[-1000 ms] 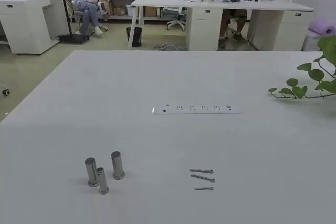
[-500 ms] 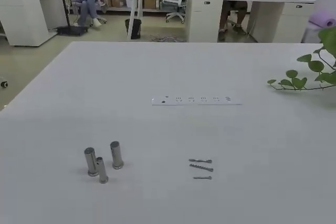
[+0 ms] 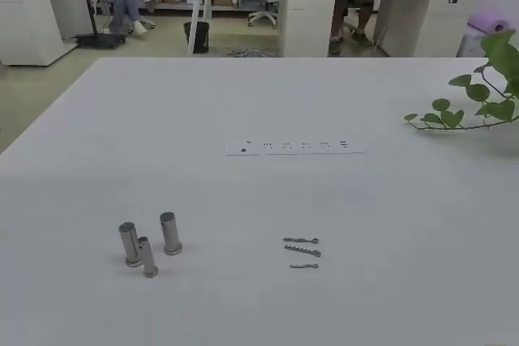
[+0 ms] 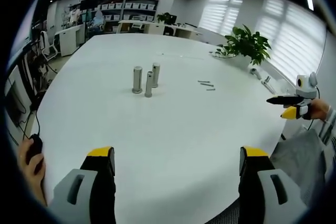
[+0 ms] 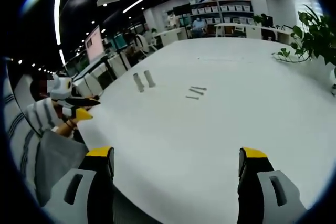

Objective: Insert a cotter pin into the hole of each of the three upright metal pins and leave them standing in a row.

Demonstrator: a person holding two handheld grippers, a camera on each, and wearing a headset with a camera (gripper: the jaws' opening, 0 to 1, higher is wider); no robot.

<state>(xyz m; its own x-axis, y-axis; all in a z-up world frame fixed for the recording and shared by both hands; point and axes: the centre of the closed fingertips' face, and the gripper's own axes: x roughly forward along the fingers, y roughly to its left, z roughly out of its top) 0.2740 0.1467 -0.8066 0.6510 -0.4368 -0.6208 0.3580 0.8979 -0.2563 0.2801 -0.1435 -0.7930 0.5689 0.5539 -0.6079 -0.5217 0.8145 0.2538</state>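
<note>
The left gripper (image 4: pixel 177 153) points forward, jaws spread wide with nothing between them. The right gripper (image 5: pixel 177 153) matches it, wide apart and empty. A hand (image 4: pixel 315 109) grips the right one.

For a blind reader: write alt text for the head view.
Three metal pins stand clustered on a white table, three cotter pins lying to their right. A power strip lies farther back, plant leaves at right.

cotter pins (image 3: pixel 302 251): too small, detail unclear | metal pins (image 3: pixel 146 254): holes perhaps too faint | plant (image 3: pixel 501 54): cut by right edge
</note>
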